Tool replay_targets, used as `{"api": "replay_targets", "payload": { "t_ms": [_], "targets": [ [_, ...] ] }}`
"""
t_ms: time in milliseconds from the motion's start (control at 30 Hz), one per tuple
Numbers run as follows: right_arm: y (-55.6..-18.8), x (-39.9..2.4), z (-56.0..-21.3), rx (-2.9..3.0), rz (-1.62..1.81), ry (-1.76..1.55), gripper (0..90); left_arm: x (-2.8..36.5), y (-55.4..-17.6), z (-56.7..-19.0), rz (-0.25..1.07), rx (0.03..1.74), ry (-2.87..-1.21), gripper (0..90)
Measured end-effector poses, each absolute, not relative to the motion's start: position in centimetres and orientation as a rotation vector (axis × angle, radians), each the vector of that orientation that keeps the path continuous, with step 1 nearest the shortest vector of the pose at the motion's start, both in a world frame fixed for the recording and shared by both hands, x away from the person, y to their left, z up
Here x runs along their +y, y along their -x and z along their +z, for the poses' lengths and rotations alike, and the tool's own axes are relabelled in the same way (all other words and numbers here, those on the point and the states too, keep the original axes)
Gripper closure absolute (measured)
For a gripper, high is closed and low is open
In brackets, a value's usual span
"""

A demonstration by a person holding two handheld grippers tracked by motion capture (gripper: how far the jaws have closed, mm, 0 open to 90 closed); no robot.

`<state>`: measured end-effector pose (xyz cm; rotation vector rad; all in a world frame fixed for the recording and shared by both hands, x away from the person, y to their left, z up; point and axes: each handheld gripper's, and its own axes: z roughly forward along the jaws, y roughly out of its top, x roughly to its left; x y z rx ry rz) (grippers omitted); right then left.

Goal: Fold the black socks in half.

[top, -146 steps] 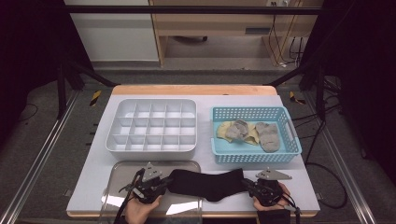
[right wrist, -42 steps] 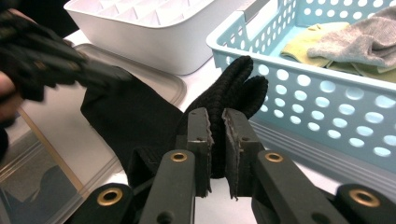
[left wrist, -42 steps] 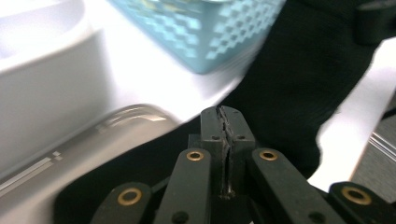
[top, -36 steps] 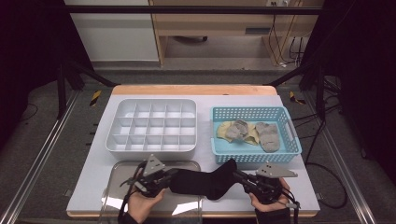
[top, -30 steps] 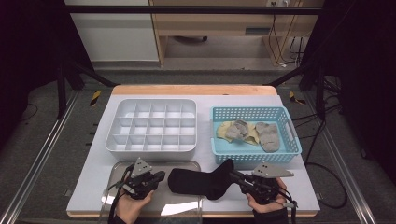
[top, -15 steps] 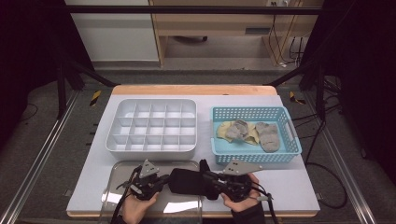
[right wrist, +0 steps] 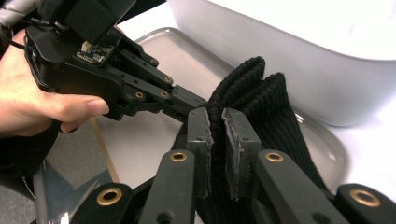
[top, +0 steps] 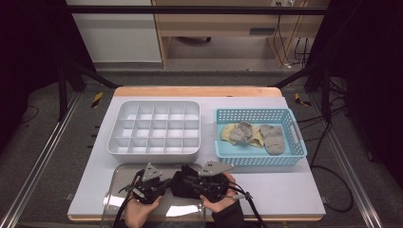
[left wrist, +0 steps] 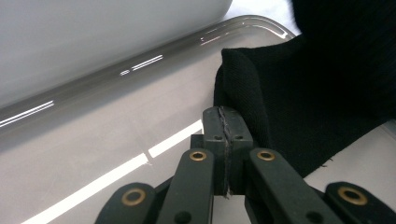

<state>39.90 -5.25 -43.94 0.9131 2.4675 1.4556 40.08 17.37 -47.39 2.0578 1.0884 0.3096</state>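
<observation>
I work in a lab-type recording bay, not a home. My table (top: 285,199) sits inside a frame of black struts (top: 66,80) and floor rails (top: 43,161) on grey carpet (top: 223,76). Loose cables (top: 285,28) hang at the rear under a wooden bench (top: 214,21). Yellow-black hazard tape (top: 97,99) marks the floor.

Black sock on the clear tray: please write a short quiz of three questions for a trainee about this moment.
1. True or false: the right gripper is shut on the black sock.
2. Where do the grey socks lie: A white divided box, B blue basket, C clear tray?
3. What does the black sock rest on?

Key: 1 true. 2 B, the blue basket. 3 The clear tray, in front of the white divided box.
</observation>
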Motion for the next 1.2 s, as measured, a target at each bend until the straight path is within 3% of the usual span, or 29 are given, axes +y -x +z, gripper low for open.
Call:
{"api": "replay_targets", "payload": {
  "t_ms": [400,700,1033,1200],
  "targets": [
    [-40.3,-2.5,-46.9,2.564,1.316,-0.906,79.4,19.2,-40.0,-45.9,0.304,1.106,-1.971,89.0],
    [-39.8,-3.3,-46.3,2.571,1.38,-0.921,71.8,19.5,-40.0,-45.7,0.307,1.107,-1.957,89.1],
    [-39.7,-7.3,-45.0,2.507,1.529,-0.977,73.1,19.5,-39.9,-45.2,0.313,1.095,-1.94,89.1],
    [-39.5,-6.3,-46.0,2.575,1.492,-0.944,79.5,19.3,-39.9,-45.0,0.317,1.086,-1.933,89.0]
  ]
}}
